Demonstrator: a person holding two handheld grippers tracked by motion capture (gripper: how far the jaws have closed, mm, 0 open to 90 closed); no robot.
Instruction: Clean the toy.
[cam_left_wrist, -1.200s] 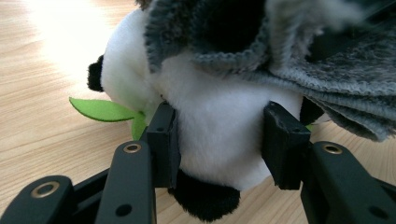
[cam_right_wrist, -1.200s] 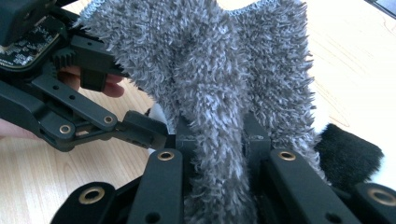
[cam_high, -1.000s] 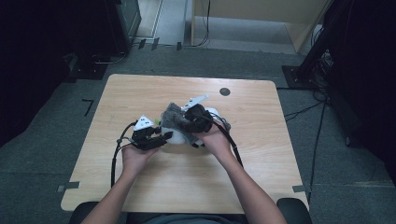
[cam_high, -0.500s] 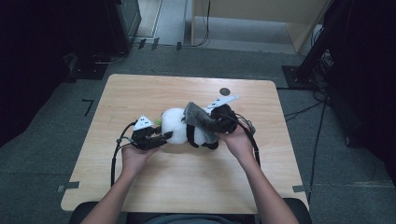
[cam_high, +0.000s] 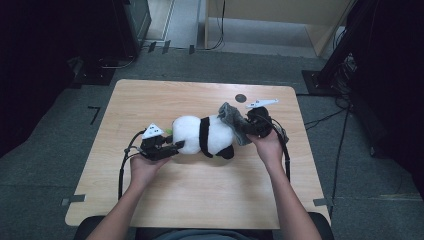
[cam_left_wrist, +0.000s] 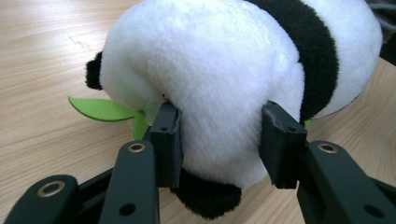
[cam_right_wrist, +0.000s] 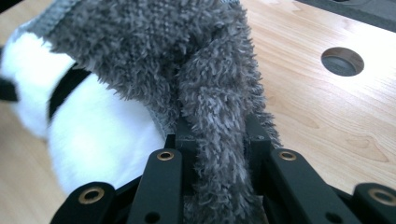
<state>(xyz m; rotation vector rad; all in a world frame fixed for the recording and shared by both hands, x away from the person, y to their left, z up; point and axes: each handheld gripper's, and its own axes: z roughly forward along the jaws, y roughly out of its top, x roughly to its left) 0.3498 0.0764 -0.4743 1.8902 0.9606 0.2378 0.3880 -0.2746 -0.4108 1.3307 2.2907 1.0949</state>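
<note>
Risk here lies in the pull: the left hand-held gripper (cam_left_wrist: 219, 140) clamps the white plush of the panda toy (cam_high: 202, 135), which lies on its side mid-bench (cam_high: 200, 210), while the right hand-held gripper (cam_right_wrist: 218, 140) is pinched tight on a fold of the grey fuzzy cloth (cam_right_wrist: 187, 60) at the toy's other end. Fleece may slip from that narrow pinch, or the soft toy may squeeze out of the left jaws if tugged.
</note>
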